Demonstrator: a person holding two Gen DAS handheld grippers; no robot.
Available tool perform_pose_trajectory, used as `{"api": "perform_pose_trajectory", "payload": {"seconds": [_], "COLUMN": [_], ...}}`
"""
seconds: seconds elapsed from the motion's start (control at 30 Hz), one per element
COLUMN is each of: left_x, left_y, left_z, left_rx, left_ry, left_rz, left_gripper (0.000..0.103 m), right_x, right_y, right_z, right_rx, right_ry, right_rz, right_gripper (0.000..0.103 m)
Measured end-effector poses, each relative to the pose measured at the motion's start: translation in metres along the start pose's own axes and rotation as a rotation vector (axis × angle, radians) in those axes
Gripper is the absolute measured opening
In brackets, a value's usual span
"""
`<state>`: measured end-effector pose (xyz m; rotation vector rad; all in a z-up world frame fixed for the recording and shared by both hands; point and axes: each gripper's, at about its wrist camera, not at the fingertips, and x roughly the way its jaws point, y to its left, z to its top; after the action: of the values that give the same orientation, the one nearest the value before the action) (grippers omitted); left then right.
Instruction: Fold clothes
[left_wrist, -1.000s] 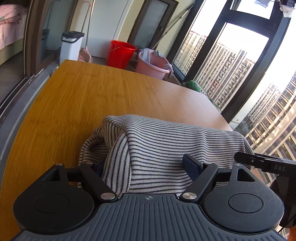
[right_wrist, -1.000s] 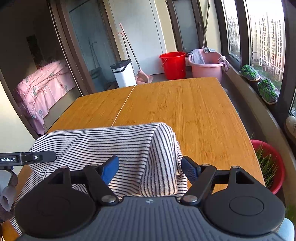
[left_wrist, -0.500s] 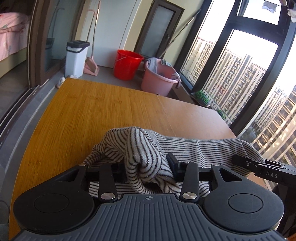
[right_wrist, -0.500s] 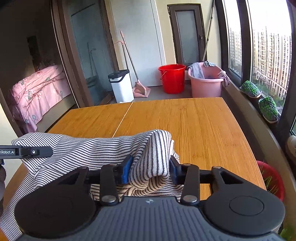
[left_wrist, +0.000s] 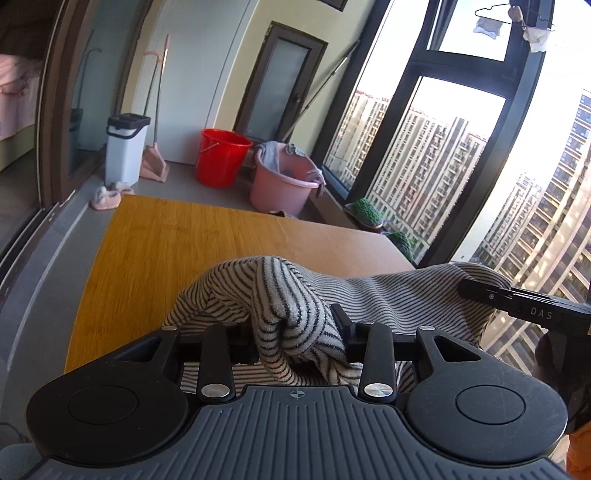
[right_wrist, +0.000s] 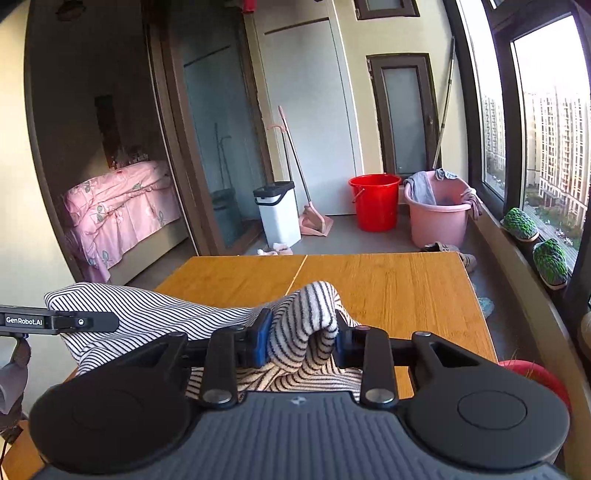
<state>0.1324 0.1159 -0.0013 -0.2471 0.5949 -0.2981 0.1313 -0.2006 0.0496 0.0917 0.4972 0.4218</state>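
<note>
A black-and-white striped garment (left_wrist: 388, 295) hangs bunched between both grippers above the wooden table (left_wrist: 166, 240). In the left wrist view my left gripper (left_wrist: 297, 325) has its jaws closing on a thick fold at the garment's left end, pads pressing the cloth. In the right wrist view my right gripper (right_wrist: 303, 328), with blue pads, is closing the same way on a fold of the striped garment (right_wrist: 147, 314) at its right end. The cloth stretches between them, its lower part hidden behind the gripper bodies. Each gripper shows at the edge of the other's view.
Beyond the table's far edge (right_wrist: 406, 258) stand a red bucket (right_wrist: 375, 206), a pink basin (right_wrist: 437, 214), a white bin (right_wrist: 277, 214) and a dustpan with broom (right_wrist: 314, 221). Windows and a sill with green plants (right_wrist: 550, 262) run along the right. A pink bed (right_wrist: 118, 206) lies far left.
Both grippers closed on folds of the striped garment and lifted it off the table; the cloth now hangs bunched between them instead of lying flat.
</note>
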Motion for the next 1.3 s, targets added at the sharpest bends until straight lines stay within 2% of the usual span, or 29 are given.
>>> {"api": "perform_pose_trajectory", "payload": {"seconds": [0.17,0.33,0.43,0.5,0.63,0.8,0.87,0.97,1.07,1.13,1.2,1.23,1.27,1.3], "left_x": [-0.032,-0.029,-0.023,-0.02,-0.008,0.018,0.028,0.032,0.03,0.025,0.018,0.015,0.012,0.014], "left_y": [-0.016,-0.012,-0.004,0.001,0.013,0.029,0.034,0.028,0.027,0.029,0.031,0.032,0.033,0.033], "left_z": [-0.027,-0.064,-0.073,-0.078,-0.074,-0.048,-0.038,-0.033,-0.034,-0.036,-0.039,-0.042,-0.044,-0.046], "left_rx": [0.043,0.055,0.023,0.002,-0.012,-0.008,-0.031,-0.007,-0.008,-0.024,-0.051,-0.066,-0.078,-0.072], "left_ry": [0.047,0.164,0.191,0.208,0.193,0.115,0.106,0.097,0.099,0.103,0.11,0.114,0.117,0.121], "left_rz": [-0.003,0.004,0.017,0.025,0.037,0.123,0.144,0.16,0.154,0.142,0.107,0.082,0.061,0.06], "left_gripper": [0.041,0.046,0.055,0.06,0.062,0.062,0.061,0.063,0.063,0.066,0.073,0.078,0.078,0.076], "right_x": [-0.03,-0.029,-0.02,-0.015,-0.005,0.022,0.031,0.036,0.036,0.034,0.032,0.031,0.033,0.035], "right_y": [0.008,0.003,-0.003,-0.006,-0.007,-0.009,-0.008,-0.009,-0.011,-0.011,-0.012,-0.012,-0.011,-0.009], "right_z": [-0.033,-0.07,-0.079,-0.082,-0.081,-0.072,-0.069,-0.066,-0.064,-0.063,-0.063,-0.063,-0.065,-0.066], "right_rx": [-0.03,-0.025,0.012,0.027,0.035,0.059,0.051,0.046,0.05,0.057,0.071,0.078,0.081,0.076], "right_ry": [0.093,0.195,0.212,0.212,0.202,0.179,0.173,0.17,0.172,0.173,0.171,0.172,0.179,0.186], "right_rz": [0.042,-0.005,-0.019,-0.02,-0.027,-0.04,-0.052,-0.061,-0.06,-0.054,-0.036,-0.023,-0.008,-0.001], "right_gripper": [0.031,0.032,0.042,0.043,0.043,0.043,0.043,0.044,0.046,0.052,0.066,0.066,0.066,0.052]}}
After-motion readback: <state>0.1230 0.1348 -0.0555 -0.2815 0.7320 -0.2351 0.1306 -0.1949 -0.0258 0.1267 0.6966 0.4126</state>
